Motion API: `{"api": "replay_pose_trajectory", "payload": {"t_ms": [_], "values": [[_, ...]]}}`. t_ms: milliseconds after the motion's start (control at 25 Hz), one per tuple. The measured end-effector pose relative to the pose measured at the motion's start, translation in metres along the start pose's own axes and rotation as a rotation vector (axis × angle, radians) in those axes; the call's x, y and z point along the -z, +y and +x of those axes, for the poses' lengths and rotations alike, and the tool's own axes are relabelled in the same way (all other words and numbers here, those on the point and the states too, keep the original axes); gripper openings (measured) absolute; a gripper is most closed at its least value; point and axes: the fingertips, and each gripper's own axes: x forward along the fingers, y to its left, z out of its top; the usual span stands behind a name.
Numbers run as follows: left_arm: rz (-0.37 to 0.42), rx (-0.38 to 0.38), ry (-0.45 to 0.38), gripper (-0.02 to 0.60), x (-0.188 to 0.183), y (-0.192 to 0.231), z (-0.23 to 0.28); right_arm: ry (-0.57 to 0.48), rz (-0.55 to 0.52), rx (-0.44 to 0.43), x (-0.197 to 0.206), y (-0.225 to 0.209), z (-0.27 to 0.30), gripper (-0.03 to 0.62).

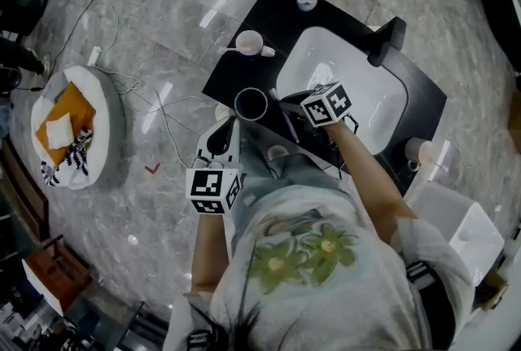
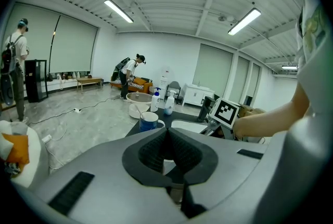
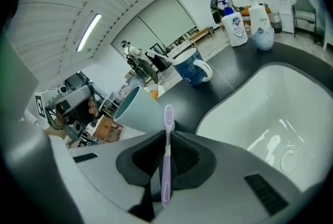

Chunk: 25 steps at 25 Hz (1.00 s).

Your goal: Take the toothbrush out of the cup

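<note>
My right gripper (image 3: pixel 165 153) is shut on a purple toothbrush (image 3: pixel 166 166), whose head sticks up past the jaws. Just beyond the jaws stands the teal cup (image 3: pixel 138 109), its mouth showing nothing inside; the toothbrush is outside it. In the head view the cup (image 1: pixel 251 103) stands on the black counter's near left corner, with the right gripper (image 1: pixel 285 103) just to its right. My left gripper (image 1: pixel 221 136) hangs short of the cup, apart from it. Its jaws (image 2: pixel 166 153) are shut with nothing between them.
A white sink (image 1: pixel 350 89) is set in the black counter (image 1: pixel 244 32). A blue mug (image 3: pixel 192 67) and two bottles (image 3: pixel 234 25) stand farther back. A round cushion (image 1: pixel 77 125) and cables lie on the floor at left. People stand far off.
</note>
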Motion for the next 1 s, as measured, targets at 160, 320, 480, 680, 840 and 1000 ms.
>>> {"api": "replay_pose_trajectory", "payload": {"t_ms": [160, 320, 480, 680, 840, 1000], "values": [[-0.003, 0.002, 0.023, 0.018, 0.0, 0.016, 0.006, -0.005, 0.041, 0.016, 0.0, -0.011, 0.016, 0.057], [0.004, 0.0, 0.035, 0.018, -0.006, 0.029, 0.009, -0.014, 0.066, 0.051, -0.001, -0.021, 0.026, 0.057], [0.005, -0.004, 0.034, 0.018, -0.008, 0.036, 0.013, -0.027, 0.09, 0.078, -0.004, -0.031, 0.034, 0.057], [-0.002, 0.0, 0.036, 0.018, -0.006, 0.039, 0.015, -0.043, 0.128, 0.124, -0.003, -0.037, 0.04, 0.056], [-0.009, -0.002, 0.04, 0.017, -0.004, 0.041, 0.015, -0.053, 0.14, 0.143, -0.004, -0.04, 0.041, 0.057], [-0.015, -0.002, 0.042, 0.017, -0.001, 0.041, 0.016, -0.049, 0.142, 0.148, -0.004, -0.04, 0.043, 0.057]]}}
